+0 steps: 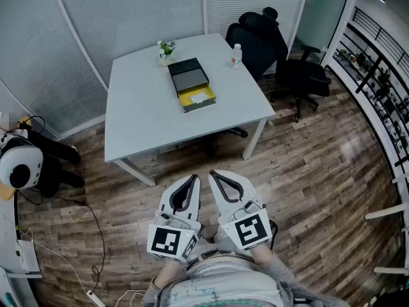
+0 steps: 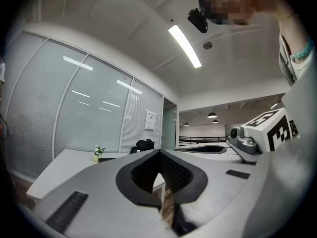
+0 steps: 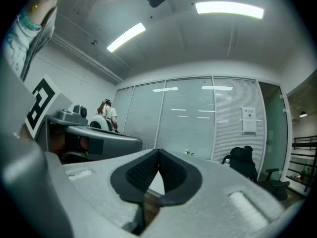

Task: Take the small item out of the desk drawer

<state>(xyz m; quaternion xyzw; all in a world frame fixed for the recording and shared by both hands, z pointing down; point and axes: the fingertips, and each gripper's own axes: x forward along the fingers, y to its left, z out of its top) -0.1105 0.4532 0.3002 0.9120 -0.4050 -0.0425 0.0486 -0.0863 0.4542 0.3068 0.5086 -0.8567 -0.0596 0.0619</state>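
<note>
flat whitish item (image 1: pixel 199 96) lies in the open yellow drawer (image 1: pixel 186 102); left gripper (image 1: pixel 193 178) and right gripper (image 1: pixel 213 174) closed, empty.

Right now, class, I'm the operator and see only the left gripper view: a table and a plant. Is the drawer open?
Observer: Yes. The head view shows the yellow drawer pulled out of its black box on the table.
Operator: Anything in it?
Observer: One small white item lies inside.
Operator: Is the right gripper free?
Observer: Its own view shows the right gripper shut, with nothing between the jaws.
</note>
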